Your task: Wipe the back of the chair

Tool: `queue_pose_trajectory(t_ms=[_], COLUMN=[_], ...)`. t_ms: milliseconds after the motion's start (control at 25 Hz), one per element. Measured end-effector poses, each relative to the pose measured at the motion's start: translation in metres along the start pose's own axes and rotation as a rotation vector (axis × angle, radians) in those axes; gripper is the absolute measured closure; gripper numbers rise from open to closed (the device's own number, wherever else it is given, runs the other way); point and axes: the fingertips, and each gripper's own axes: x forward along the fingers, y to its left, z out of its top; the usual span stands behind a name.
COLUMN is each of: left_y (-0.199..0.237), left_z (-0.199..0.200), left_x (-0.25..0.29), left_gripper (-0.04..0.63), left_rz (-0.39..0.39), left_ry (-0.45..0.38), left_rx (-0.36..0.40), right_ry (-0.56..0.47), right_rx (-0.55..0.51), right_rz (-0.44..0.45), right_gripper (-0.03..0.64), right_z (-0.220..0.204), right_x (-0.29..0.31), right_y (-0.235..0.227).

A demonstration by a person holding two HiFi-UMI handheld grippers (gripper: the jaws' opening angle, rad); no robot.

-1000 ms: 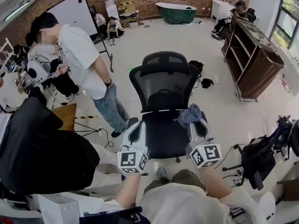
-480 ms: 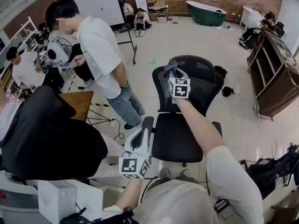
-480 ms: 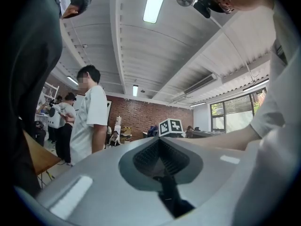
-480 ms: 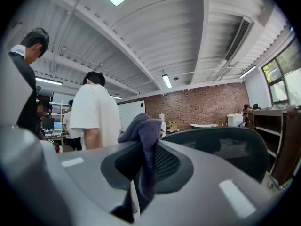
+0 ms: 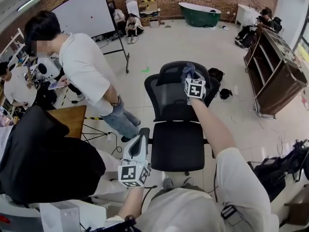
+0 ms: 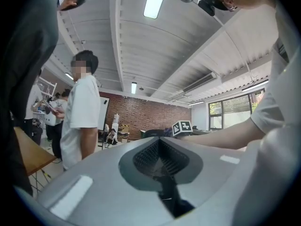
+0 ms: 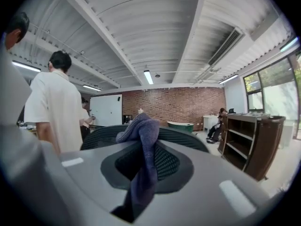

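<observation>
A black mesh office chair (image 5: pixel 176 105) stands in front of me, its back facing me. My right gripper (image 5: pixel 190 76) is stretched out to the top right of the chair back (image 7: pixel 101 134), shut on a blue-grey cloth (image 5: pixel 187 71) (image 7: pixel 142 140) that bunches out past the jaws. My left gripper (image 5: pixel 136 149) hangs low at the chair's left side, near the left armrest. Its jaws are closed with nothing between them (image 6: pixel 162 168).
A person in a white shirt (image 5: pixel 87 76) stands left of the chair. A person in black (image 5: pixel 43 158) is close at my left. A wooden table corner (image 5: pixel 70 120) and a whiteboard (image 5: pixel 87 13) are behind. A brown shelf unit (image 5: pixel 275 71) stands at right.
My right gripper with the cloth went up from beside the seat to the top of the chair back, then shifted right along it. The left gripper stayed low.
</observation>
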Motion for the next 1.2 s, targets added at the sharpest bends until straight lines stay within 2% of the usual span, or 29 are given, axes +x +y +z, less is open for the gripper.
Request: queue_pose_trajectory(t_ms=[120, 240, 320, 400, 560, 640, 760, 840, 920, 1000, 1200], left_y=[-0.020, -0.044, -0.052, -0.052, -0.043, -0.036, -0.015, 0.002, 0.011, 0.009, -0.017], left_z=[-0.008, -0.019, -0.028, -0.036, -0.039, -0.036, -0.039, -0.049, -0.054, -0.049, -0.050], left_x=[0.006, 0.018, 0.027, 0.034, 0.048, 0.053, 0.051, 0.046, 0.046, 0.054, 0.068], left_gripper=[0.506, 0.506, 0.506, 0.506, 0.506, 0.506, 0.506, 0.506, 0.506, 0.506, 0.506], left_rz=[-0.093, -0.178, -0.209, -0.216, -0.174, -0.133, -0.058, -0.011, -0.002, -0.030, -0.149], left_ry=[-0.005, -0.001, 0.005, 0.013, 0.037, 0.049, 0.074, 0.103, 0.114, 0.103, 0.073], left_rx=[-0.016, -0.034, -0.040, -0.042, -0.037, -0.031, -0.026, -0.041, -0.049, -0.052, -0.064], right_ry=[0.003, -0.008, -0.043, -0.077, -0.042, -0.008, -0.009, -0.015, -0.016, -0.015, -0.002], right_rx=[0.010, -0.007, -0.009, -0.008, -0.048, -0.045, -0.057, -0.053, -0.034, -0.038, -0.070], right_rz=[-0.100, -0.101, -0.058, 0.031, 0.223, 0.249, 0.253, 0.230, 0.186, 0.128, -0.090], right_gripper=[0.568, 0.566, 0.566, 0.567, 0.566, 0.566, 0.568, 0.568, 0.568, 0.568, 0.568], right_z=[-0.013, -0.016, -0.012, -0.013, -0.049, -0.068, -0.078, -0.076, -0.075, -0.076, -0.096], right_x=[-0.029, -0.042, -0.046, -0.046, -0.007, 0.022, 0.048, 0.051, 0.045, 0.034, -0.013], right_y=[-0.057, -0.069, -0.043, 0.007, 0.120, 0.142, 0.148, 0.139, 0.115, 0.074, -0.049])
